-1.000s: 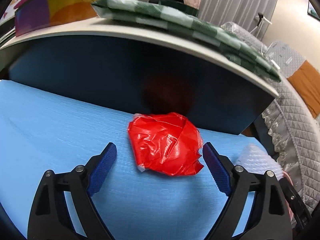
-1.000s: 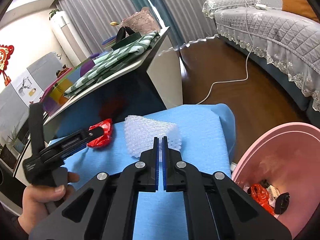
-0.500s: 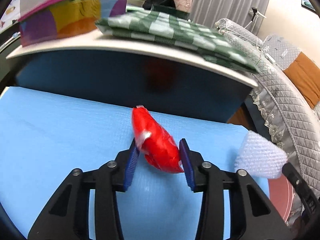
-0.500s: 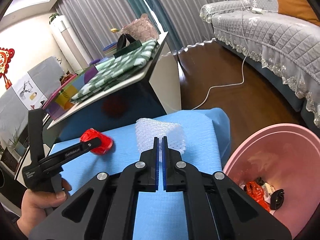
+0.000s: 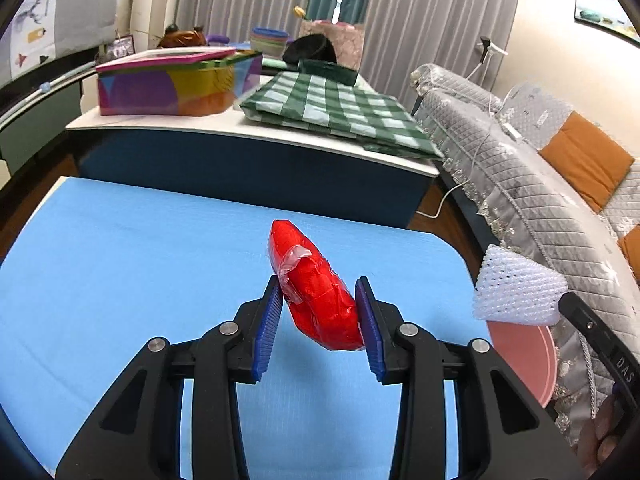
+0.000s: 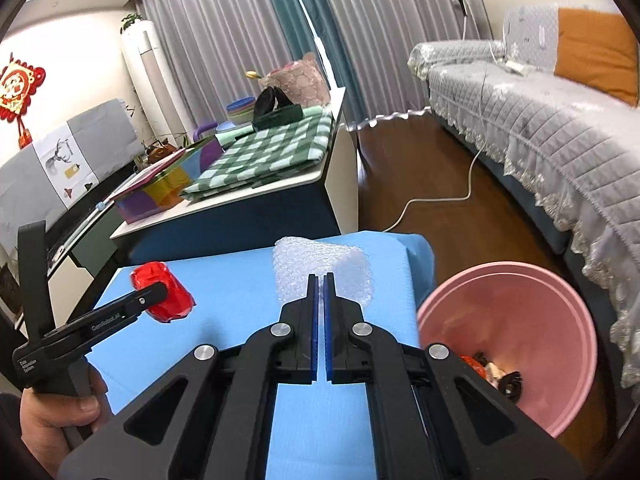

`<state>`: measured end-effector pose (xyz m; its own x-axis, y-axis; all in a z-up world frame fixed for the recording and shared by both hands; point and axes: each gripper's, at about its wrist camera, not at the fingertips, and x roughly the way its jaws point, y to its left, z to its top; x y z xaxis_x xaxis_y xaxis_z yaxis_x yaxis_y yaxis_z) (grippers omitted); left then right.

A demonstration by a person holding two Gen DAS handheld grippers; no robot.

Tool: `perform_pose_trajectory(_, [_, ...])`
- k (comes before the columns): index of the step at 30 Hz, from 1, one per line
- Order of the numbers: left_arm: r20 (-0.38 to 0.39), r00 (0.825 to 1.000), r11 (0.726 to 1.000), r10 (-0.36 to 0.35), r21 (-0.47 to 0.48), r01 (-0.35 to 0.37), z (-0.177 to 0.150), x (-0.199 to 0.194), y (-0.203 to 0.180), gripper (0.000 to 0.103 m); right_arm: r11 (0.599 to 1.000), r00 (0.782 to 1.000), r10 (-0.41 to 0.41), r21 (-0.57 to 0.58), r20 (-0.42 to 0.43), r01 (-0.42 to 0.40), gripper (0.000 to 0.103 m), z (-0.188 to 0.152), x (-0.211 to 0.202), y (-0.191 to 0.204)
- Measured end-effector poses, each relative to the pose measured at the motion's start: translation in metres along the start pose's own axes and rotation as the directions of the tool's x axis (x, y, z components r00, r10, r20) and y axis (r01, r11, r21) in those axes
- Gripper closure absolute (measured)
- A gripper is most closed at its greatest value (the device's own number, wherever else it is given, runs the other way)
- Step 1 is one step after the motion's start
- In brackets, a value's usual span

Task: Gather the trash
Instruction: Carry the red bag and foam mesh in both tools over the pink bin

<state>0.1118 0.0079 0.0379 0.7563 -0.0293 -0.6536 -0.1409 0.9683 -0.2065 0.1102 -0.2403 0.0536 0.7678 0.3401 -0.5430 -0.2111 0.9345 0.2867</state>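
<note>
Left wrist view first: my left tongs [image 5: 318, 312] are clenched on the red crumpled wrapper [image 5: 316, 292], one blue pad on each flank, the wad standing on edge and poking out ahead of the tips. It hangs clear above the blue mat [image 5: 120, 260], nothing else touching it. Ahead of these tongs the mat runs bare to its far edge, where the dark blue table front [image 5: 248, 168] rises like a wall; on top of that table lie a colourful box [image 5: 168, 88] and a green checked cloth [image 5: 332, 108]. To the left of the tongs the mat is open all the way to its edge. To their right the mat's rounded corner falls away toward the pink bin [image 5: 524, 356] and the grey quilted sofa [image 5: 520, 184].

Right wrist view: my right tongs [image 6: 322, 280] are pinched nearly flat together on a thin fold of the bubble wrap [image 6: 320, 264], which fans out beyond the tips. It is lifted off the mat's right part. Just right of these tongs and lower, the bin's open mouth shows a few scraps [image 6: 492, 372] at its bottom. Beyond it lies bare wooden floor [image 6: 420, 176] with a white cable [image 6: 440, 200].
</note>
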Motion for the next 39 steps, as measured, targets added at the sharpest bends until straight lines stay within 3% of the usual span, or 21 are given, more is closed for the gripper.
perform_pose_trajectory(6, [0.034, 0.999, 1.000, -0.021, 0.016, 0.020, -0.019, -0.025, -0.002, 0.066, 0.998, 0.999, -0.045, -0.034, 0.002, 0.045, 0.100, -0.009, -0.031, 0.002])
perform_pose_trajectory(13, [0.061, 0.996, 0.997, -0.060, 0.048, 0.057, -0.036, -0.035, -0.012, 0.066, 0.995, 0.995, -0.096, -0.029, 0.037, 0.097, 0.100, 0.004, -0.065, -0.014])
perform_pose_trajectory(22, [0.082, 0.984, 0.981, -0.156, 0.133, 0.144, -0.046, -0.039, -0.057, 0.066, 0.982, 0.979, -0.176, -0.043, 0.103, 0.182, 0.100, 0.028, -0.103, -0.053])
perform_pose_trajectory(28, [0.075, 0.974, 0.960, -0.216, 0.198, 0.197, -0.055, -0.040, -0.093, 0.066, 0.967, 0.958, -0.252, -0.011, 0.141, 0.256, 0.100, 0.021, -0.112, -0.087])
perform_pose_trajectory(39, [0.013, 0.960, 0.918, -0.280, 0.296, 0.264, -0.068, -0.018, -0.159, 0.066, 0.932, 0.929, -0.359, 0.087, 0.092, 0.351, 0.100, 0.014, -0.096, -0.147])
